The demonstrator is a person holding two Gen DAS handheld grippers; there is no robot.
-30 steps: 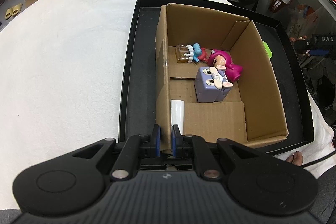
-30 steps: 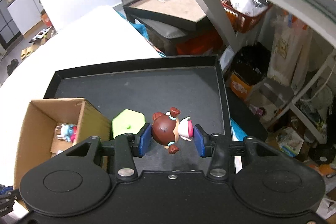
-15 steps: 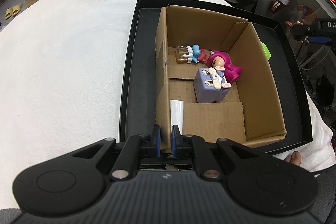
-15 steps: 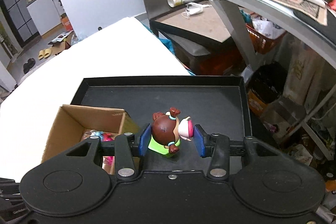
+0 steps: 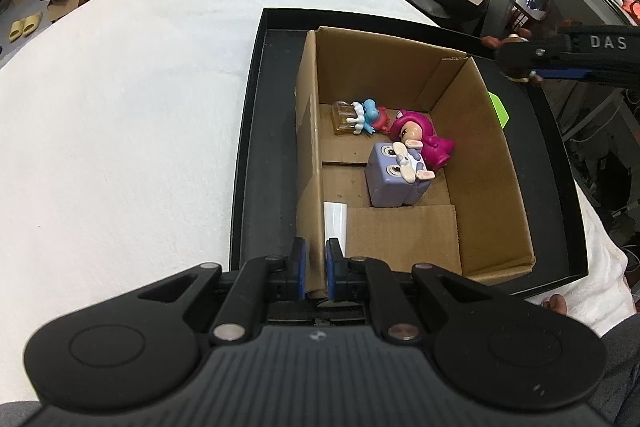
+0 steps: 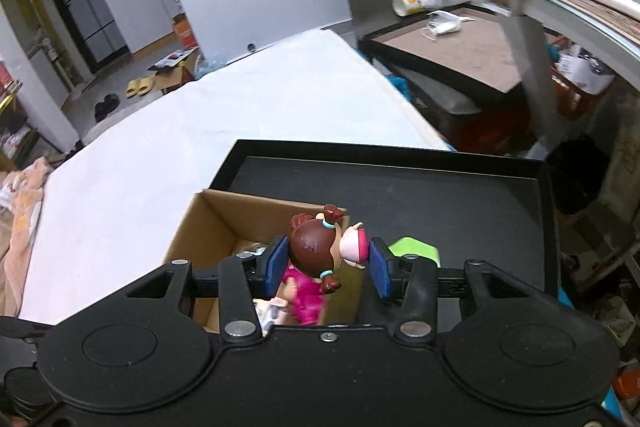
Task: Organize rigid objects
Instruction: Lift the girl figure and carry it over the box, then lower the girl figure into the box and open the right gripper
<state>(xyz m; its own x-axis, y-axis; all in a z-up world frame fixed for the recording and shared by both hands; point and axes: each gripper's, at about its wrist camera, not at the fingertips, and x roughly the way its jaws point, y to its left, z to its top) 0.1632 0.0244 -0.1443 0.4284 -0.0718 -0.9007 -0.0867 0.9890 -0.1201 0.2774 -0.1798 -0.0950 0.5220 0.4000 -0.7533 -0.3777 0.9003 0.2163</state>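
The left tool [image 5: 315, 273] is seen nearly closed, its two blue pads clamped on the near left wall of the open brown cardboard box [image 5: 486, 163], close to the box's near corner. The box is set inside a shallow black rectangular tray [image 5: 260, 163], which lies on a white cloth-covered counter [image 5: 120, 127].

On the box floor, a purple cube-shaped toy with a small white figure on it [image 5: 394, 179] is seen near the centre. Touching it at 1 o'clock lies a magenta-hooded doll figurine [image 5: 420, 139]. At 11 o'clock from the cube, near the far left corner, a blue-and-red small figure beside a clear amber block [image 5: 360, 117] is found. A white strip of tape [image 5: 335, 223] is stuck on the floor at the near left wall.

The right tool [image 6: 326, 263] is held moderately open, its blue pads pressed on either side of a brown-haired doll figurine with pigtails and a pink-and-white face [image 6: 320, 251]. The figurine is suspended above the box, over its right wall. In the left wrist view the same tool and figurine [image 5: 516, 61] are seen at 2 o'clock, above the box's far right corner.

A lime-green flat hexagonal piece [image 6: 416, 249] lies on the tray floor just outside the box's right wall.
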